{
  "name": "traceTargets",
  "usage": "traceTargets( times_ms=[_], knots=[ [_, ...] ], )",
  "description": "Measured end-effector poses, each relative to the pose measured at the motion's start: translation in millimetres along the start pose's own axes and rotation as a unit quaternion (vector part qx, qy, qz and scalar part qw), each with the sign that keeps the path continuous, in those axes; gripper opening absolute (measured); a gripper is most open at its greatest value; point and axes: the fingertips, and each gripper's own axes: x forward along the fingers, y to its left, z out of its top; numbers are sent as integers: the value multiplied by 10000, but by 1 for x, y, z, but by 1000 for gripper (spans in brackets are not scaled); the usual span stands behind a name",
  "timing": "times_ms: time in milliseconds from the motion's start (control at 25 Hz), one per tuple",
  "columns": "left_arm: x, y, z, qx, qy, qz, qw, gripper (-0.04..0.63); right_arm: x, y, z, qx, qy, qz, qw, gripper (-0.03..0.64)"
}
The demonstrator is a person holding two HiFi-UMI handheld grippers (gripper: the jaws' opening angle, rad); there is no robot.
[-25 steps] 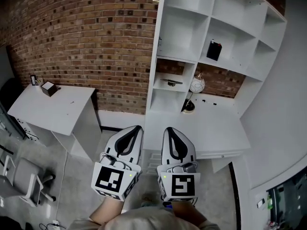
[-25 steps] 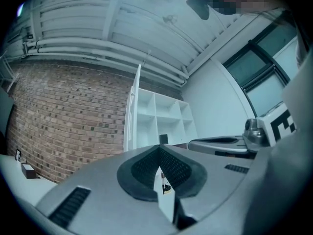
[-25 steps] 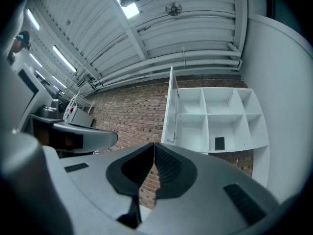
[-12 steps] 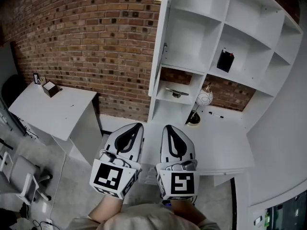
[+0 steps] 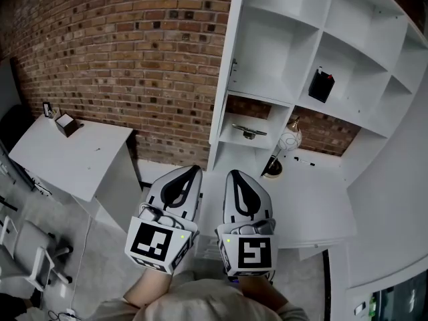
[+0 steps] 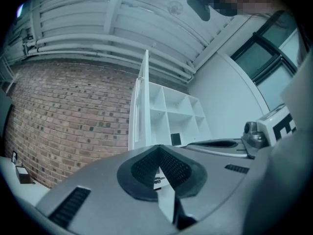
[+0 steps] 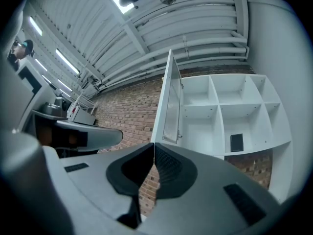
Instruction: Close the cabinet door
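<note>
Cabinet door (image 5: pixel 224 72) hangs open, edge-on; fingers of left gripper (image 5: pixel 194 170) and right gripper (image 5: pixel 234 174) are together.

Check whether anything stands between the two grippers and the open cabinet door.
Nothing visible does. The left gripper and right gripper, jaws shut and empty, face the cabinet door across open air.

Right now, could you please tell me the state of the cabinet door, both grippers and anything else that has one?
Cabinet door: open, swung out from the shelves.
Left gripper: shut, nothing between the jaws, clear of the door.
Right gripper: shut, nothing between the jaws, clear of the door.
Black box: standing in a shelf compartment.
</note>
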Motion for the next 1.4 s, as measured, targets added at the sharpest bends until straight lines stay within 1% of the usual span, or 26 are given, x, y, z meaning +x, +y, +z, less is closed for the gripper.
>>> traceTargets(
  times_ms=[320,680,960,1000,1040,1080,1200,1400],
  knots=[
    [39,25,6,1,-4,-288,9996,8,45,-8,9,-60,16,-160,9999,20],
    [66,46,16,9,-58,-555,9984,8,79,-6,23,-153,-23,-173,9997,20],
    [82,51,28,188,-105,-741,9970,8,97,-5,31,146,5,29,9999,23],
    [84,53,29,213,-110,-742,9970,8,99,-4,34,132,-2,41,9999,44],
    [86,55,30,218,-108,-740,9970,8,101,-4,36,119,5,63,9999,88],
    [87,57,32,217,-108,-736,9970,8,104,-3,38,122,24,91,9999,98],
    [90,61,35,258,-130,-721,9970,8,114,-2,39,173,105,132,9997,112],
    [94,67,34,305,-107,-697,9970,8,128,-2,35,154,298,7,9994,128]
  ],
)
